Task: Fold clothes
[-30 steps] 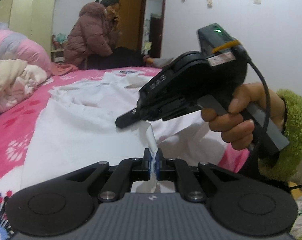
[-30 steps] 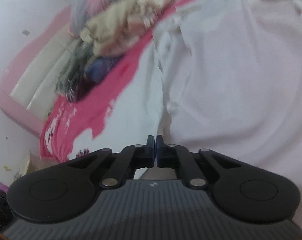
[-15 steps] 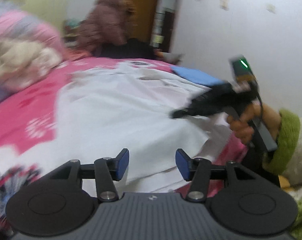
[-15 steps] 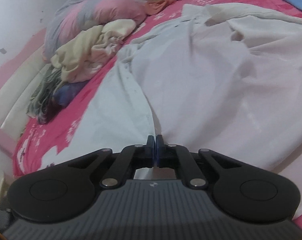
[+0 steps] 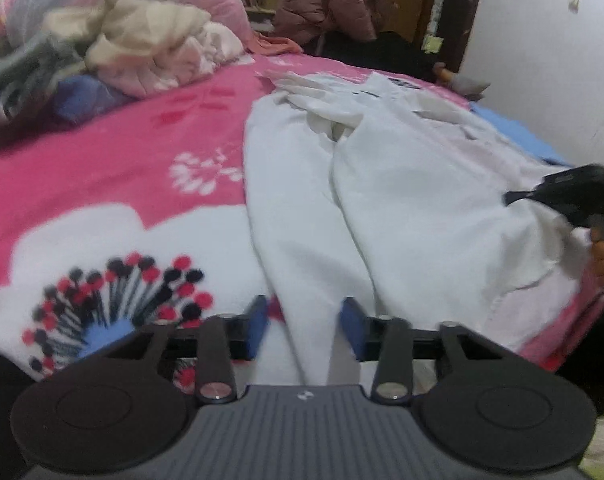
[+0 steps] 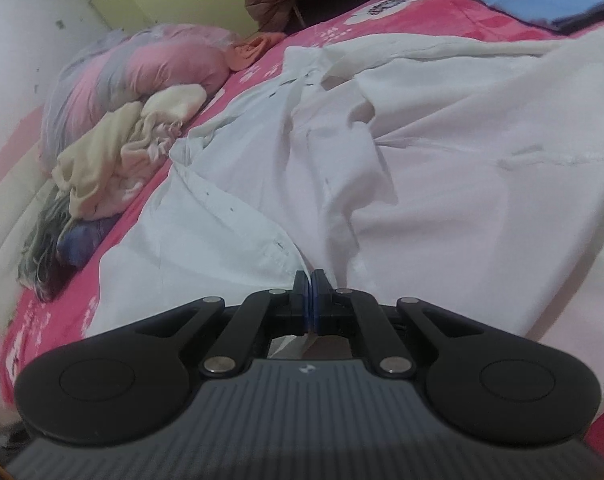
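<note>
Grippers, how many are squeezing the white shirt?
1. The right gripper is shut on the white shirt at its near hem. The left gripper is open, with a strip of shirt lying between its blue fingers, unpinched.

White shirt point(image 6: 442, 168) — thin, matt woven cloth; pink blanket point(image 5: 101, 152) — soft, fleecy; left gripper point(image 5: 304, 326) matt black plastic.

white shirt point(image 5: 402, 208), pink floral bedspread point(image 5: 113, 168).
</note>
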A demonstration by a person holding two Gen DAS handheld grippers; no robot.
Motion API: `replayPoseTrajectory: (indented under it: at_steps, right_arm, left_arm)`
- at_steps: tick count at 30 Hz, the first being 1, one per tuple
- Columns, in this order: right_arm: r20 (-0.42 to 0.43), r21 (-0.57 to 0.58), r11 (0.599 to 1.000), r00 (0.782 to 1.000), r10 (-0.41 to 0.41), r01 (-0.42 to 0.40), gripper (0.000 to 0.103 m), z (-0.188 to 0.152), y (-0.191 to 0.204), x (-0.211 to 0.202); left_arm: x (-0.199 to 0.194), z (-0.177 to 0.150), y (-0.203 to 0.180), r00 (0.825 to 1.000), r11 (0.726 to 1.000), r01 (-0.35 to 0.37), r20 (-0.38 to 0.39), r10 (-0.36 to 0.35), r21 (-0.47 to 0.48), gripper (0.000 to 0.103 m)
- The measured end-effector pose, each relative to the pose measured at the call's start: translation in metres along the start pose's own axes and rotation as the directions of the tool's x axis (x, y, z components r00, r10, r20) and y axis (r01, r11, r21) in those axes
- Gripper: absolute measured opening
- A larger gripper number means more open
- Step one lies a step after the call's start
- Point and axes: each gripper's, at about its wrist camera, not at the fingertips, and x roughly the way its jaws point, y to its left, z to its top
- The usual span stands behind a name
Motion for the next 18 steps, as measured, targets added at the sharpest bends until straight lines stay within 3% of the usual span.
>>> replayPoseTrajectory:
  at_steps: [1, 6, 9, 12, 14, 18]
  right_arm:
    - [0.003, 0.001, 1.000, 1.000, -0.001, 0.001, 0.000, -0.001, 0.000, 0.000]
    - [0.013, 0.000, 1.000, 1.000, 0.000, 0.000, 0.000, -0.003, 0.001, 0.000]
    - [0.009, 0.014, 1.000, 1.000, 0.014, -0.015, 0.001, -0.003, 0.000, -0.001]
    - [-0.001, 0.058, 0.997, 0.999, 0.043, -0.043, 0.001, -0.003, -0.002, -0.001]
    - [-0.010, 0.103, 0.992, 0.998, 0.070, -0.068, 0.001, -0.003, -0.004, -0.001]
    - [-0.028, 0.161, 0.982, 0.994, 0.105, -0.099, 0.001, -0.004, -0.001, 0.002]
  left_arm:
    - [0.000, 0.001, -0.002, 1.000, 1.000, -0.026, 0.013, 0.026, -0.004, 0.002]
    - [-0.015, 0.018, 0.012, 0.994, 0.996, -0.066, 0.087, 0.071, -0.067, 0.001]
    - [-0.038, 0.046, 0.031, 0.969, 0.986, -0.160, 0.185, 0.166, -0.044, 0.001]
    - [-0.052, 0.079, 0.056, 0.916, 0.954, -0.300, 0.277, 0.291, -0.011, 0.001]
    - [-0.054, 0.099, 0.071, 0.869, 0.918, -0.397, 0.324, 0.374, 0.006, 0.001]
    - [-0.039, 0.136, 0.106, 0.799, 0.860, -0.510, 0.355, 0.486, -0.029, 0.001]
